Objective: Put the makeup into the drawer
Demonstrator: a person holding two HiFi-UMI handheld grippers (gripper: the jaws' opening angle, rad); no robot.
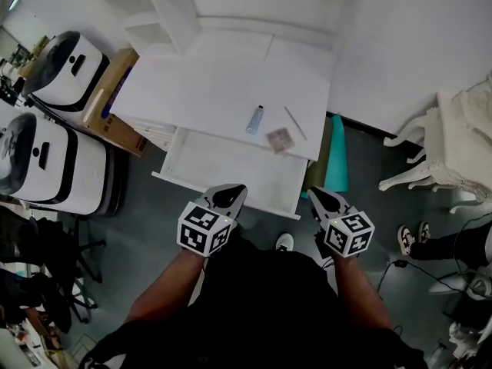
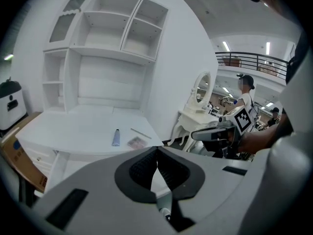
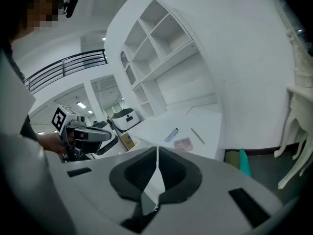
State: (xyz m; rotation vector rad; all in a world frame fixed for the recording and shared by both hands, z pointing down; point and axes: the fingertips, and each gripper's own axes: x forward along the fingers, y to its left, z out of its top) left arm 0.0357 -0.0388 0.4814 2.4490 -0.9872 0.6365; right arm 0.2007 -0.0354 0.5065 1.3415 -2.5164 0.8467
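Nothing's grabbed yet. The left gripper point(image 1: 229, 197) and right gripper point(image 1: 327, 201) hang at the bottom of the frame, fingers point(image 2: 142, 173) pinched together and empty. The tube point(image 1: 254, 119), palette point(image 1: 280, 139) and pencil point(image 1: 295, 123) lie mid-frame on the tabletop point(image 1: 200, 91), just above the open drawer point(image 1: 231, 171). Next up, I'd guess: open one gripper and reach for the tube.

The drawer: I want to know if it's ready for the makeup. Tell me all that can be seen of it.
The drawer is a shallow white tray, painted and wood-like, pulled out toward the person from under the desk top. It stands open and level, with low walls and a bare floor; nothing lies in it. Its back part is hidden beneath the desk top.
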